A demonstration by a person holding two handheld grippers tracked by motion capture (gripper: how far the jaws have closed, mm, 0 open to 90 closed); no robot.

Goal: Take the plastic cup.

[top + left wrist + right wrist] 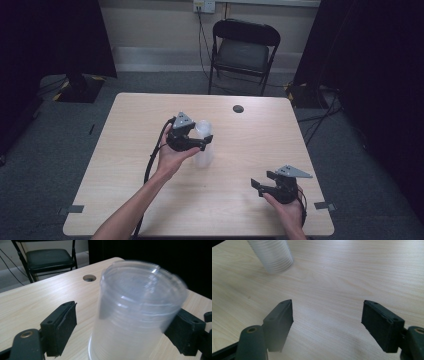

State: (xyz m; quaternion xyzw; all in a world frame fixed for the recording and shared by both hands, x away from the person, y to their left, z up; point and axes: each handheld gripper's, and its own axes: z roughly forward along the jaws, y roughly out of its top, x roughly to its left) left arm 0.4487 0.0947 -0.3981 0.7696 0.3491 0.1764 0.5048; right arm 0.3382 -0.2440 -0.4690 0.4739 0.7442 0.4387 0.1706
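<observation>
A clear plastic cup (203,145) stands upside down near the middle of the table (125,165), its wide rim on the wood and its closed base up. The left hand-held gripper (202,141) is at the cup, held by the person's left hand (172,155), which comes in from the near edge. In the left gripper view the cup (135,315) sits between the two black jaws: the left jaw stands clearly apart from the cup's wall with bare table showing in the gap, while the right jaw lies close against the wall, though the blur hides whether it touches. The jaws are spread wide and do not clamp the cup. The right hand-held gripper (262,184) rests in the right hand (290,212) near the table's near right corner, well apart from the cup. In the right gripper view its jaws stand wide apart over bare wood with nothing between them, and the ribbed cup (272,255) shows farther off on the table. A round cable hole (238,108) lies near the far edge, and a black folding chair (243,52) stands on the floor beyond it.
</observation>
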